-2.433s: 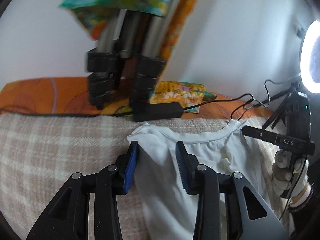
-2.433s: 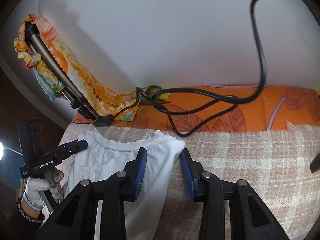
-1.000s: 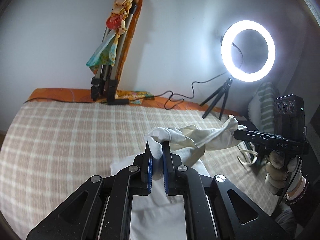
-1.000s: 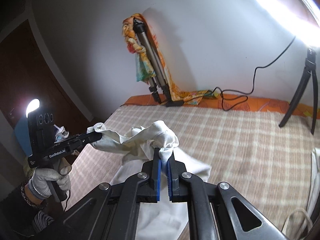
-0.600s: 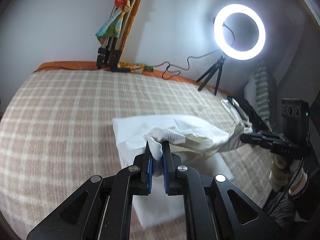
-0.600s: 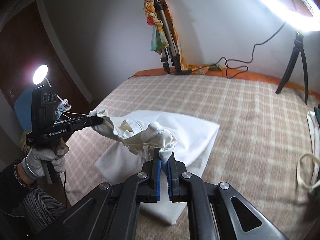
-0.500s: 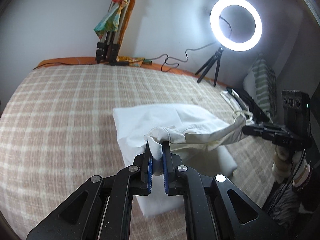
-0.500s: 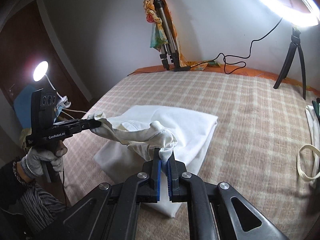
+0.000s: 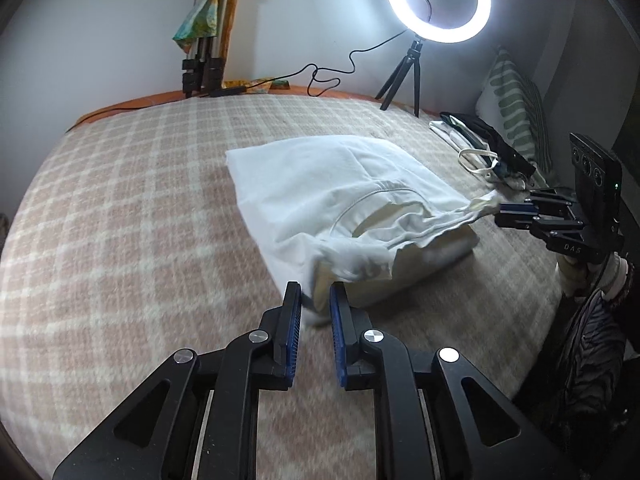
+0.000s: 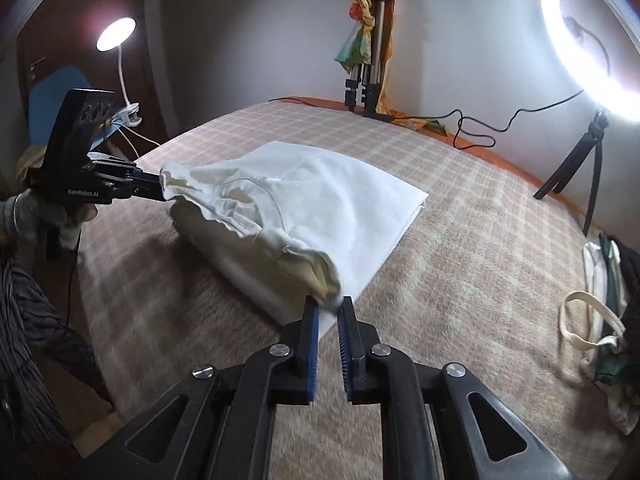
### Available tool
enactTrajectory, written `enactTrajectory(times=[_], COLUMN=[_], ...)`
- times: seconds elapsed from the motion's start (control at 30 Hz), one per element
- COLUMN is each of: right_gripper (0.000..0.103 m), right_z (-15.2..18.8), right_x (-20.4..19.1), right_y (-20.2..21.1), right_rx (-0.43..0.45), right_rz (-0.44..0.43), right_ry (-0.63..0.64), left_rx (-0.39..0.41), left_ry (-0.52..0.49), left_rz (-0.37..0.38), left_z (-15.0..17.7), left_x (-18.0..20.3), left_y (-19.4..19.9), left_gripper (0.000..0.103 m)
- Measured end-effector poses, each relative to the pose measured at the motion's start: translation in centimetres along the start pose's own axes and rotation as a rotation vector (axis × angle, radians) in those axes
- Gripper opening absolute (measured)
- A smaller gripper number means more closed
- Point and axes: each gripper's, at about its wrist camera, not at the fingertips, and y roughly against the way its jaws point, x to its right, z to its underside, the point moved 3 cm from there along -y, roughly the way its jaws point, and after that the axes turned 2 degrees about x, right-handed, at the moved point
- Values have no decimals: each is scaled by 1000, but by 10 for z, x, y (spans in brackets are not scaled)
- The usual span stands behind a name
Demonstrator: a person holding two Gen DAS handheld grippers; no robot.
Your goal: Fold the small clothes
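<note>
On the bed (image 9: 120,240), a beige-and-white checked blanket forms the work surface, with an orange sheet showing along its far edge below a plain pale wall (image 9: 120,20). The white garment (image 9: 320,184) lies near the middle of the blanket, folded over on itself.

The left gripper (image 9: 316,312) has its fingers parted a little, with one garment corner lying between the tips. The right gripper (image 10: 328,320) has its fingers parted by a narrower gap, with the opposite corner between its tips. Both corners are blurred.

A lit ring light (image 9: 438,0) stands on a small tripod at the far edge. Its cable (image 9: 332,72) runs along the wall toward a folded tripod (image 9: 202,64) draped in coloured cloth. A striped pillow (image 9: 512,112) and a pile of fabrics (image 9: 480,140) lie on the right, well apart from the garment. A clip lamp (image 10: 116,34) shines on the left.
</note>
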Motion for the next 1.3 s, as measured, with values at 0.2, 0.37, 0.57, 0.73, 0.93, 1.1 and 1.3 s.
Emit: enactTrajectory(times=[0.2, 0.37, 0.57, 0.73, 0.93, 1.1, 1.3], right_gripper=[19, 23, 23, 23, 25, 26, 26], right_z=[4, -8, -15, 2, -1, -11, -14], right_x=[8, -2, -12, -9, -6, -40, -62], right_y=[25, 10, -28, -38, -14, -12, -35], right_rx=[62, 45, -34, -120, -41, -9, -55], right_rz=[-16, -48, -60, -42, -59, -112, -94], right_ry=[-66, -86, -66, -38, -42, 64, 136], left_rx=[71, 81, -78, -121, -56, -54, -84], left_ry=[69, 30, -52, -90, -109, -222, -235], left_rz=[19, 4, 20, -18, -6, 44, 16], left_z=[-1, -24, -19, 4, -4, -11, -17], left_x=[2, 11, 17, 14, 26, 67, 72], left_y=[29, 12, -37, -37, -18, -32, -56], left_gripper=[17, 19, 19, 19, 21, 38, 38])
